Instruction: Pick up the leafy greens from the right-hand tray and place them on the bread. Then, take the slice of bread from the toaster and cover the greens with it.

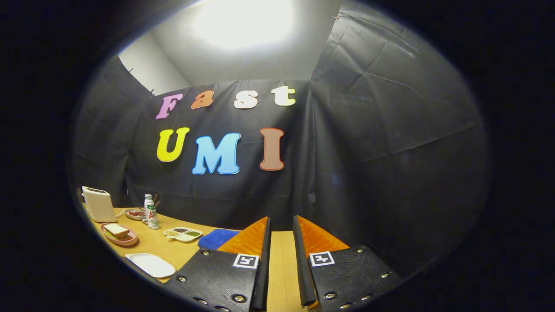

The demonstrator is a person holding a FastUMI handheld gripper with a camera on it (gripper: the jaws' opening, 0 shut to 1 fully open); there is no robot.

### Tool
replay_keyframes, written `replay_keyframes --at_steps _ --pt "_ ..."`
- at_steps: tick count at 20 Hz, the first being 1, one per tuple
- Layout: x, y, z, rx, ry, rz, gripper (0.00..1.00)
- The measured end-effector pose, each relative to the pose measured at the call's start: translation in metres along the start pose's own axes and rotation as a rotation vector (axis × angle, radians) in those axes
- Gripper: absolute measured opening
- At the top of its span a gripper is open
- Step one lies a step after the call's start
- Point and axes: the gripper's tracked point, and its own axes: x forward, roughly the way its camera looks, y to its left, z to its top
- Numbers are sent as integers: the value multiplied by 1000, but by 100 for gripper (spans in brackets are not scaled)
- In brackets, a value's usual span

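A toaster (99, 203) is standing at the far left end of the wooden bench (173, 251), its slots seen too much from the side to tell what is inside. Just in front of the toaster, a pink plate (119, 235) is carrying the bread (116, 229), with a strip of green showing under the top slice. To the right of the toaster, at the back of the bench, a small dish (134, 213) with something dark red in it is sitting just beside an upright white bottle (151, 211). Farther right of the toaster, past the bottle, a divided tray (183, 234) is holding small portions, one compartment green; the contents are too small to make out. Nearer the camera than the pink plate, a white tray (150, 264) is lying on the bench. A blue cloth (217, 237) is lying right of the divided tray, touching the tip of the left finger. The tongs (282, 229) are hanging well to the right of the toaster, spread apart with nothing between their fingers (249, 242) except bare bench, pointing toward the black cloth wall (390, 151) behind the bench.
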Motion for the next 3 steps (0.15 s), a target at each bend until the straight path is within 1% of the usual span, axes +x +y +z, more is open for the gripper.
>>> replay_keyframes --at_steps 3 --pt "0 -20 -6 -7 -88 -9 28"
